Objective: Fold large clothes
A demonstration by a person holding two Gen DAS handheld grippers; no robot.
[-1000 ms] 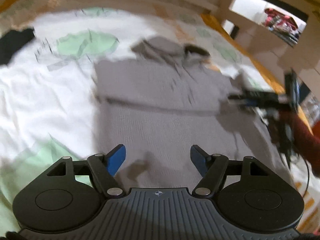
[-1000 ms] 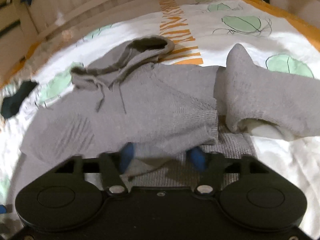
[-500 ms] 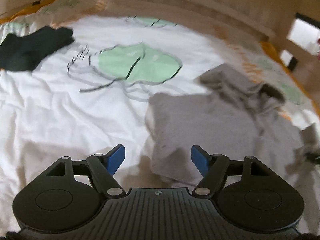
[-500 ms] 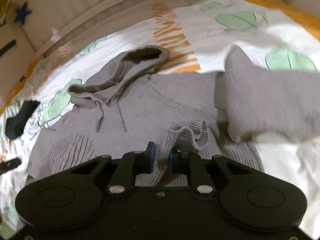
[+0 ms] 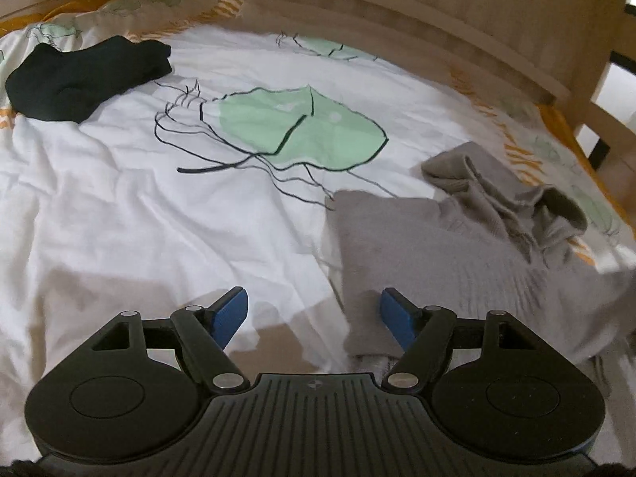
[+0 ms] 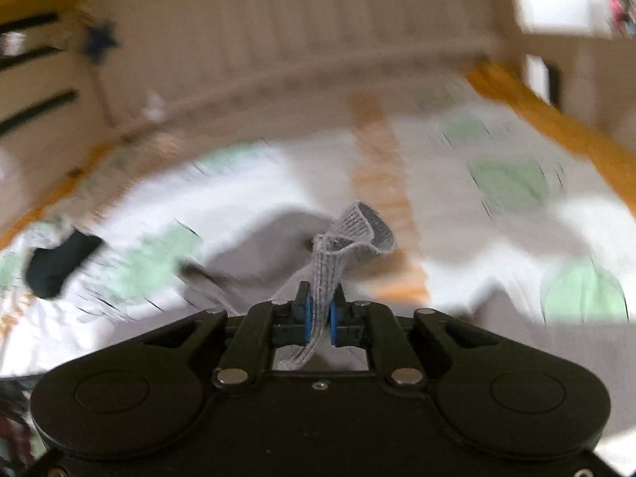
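Note:
A grey knit hoodie [image 5: 457,254] lies spread on the bed, its hood [image 5: 556,206] bunched toward the right. My left gripper [image 5: 314,314] hovers open over the hoodie's near left edge, the right pad above grey cloth and the left pad above the white sheet, nothing pressed between them. In the blurred right wrist view my right gripper [image 6: 319,314] is shut on the hoodie's ribbed hem [image 6: 346,246], which sticks up in a curl past the blue pads. More grey hoodie cloth [image 6: 254,254] lies beyond.
The bed has a white cover [image 5: 139,206] printed with green leaves and orange stripes. A black garment [image 5: 83,75] lies at the far left. A wooden bed rail [image 5: 377,12] runs along the back, with wooden posts at the right.
My left gripper swung left from over the hoodie's middle to its left edge, staying open. My right gripper shut on the ribbed hem and lifted it off the bed.

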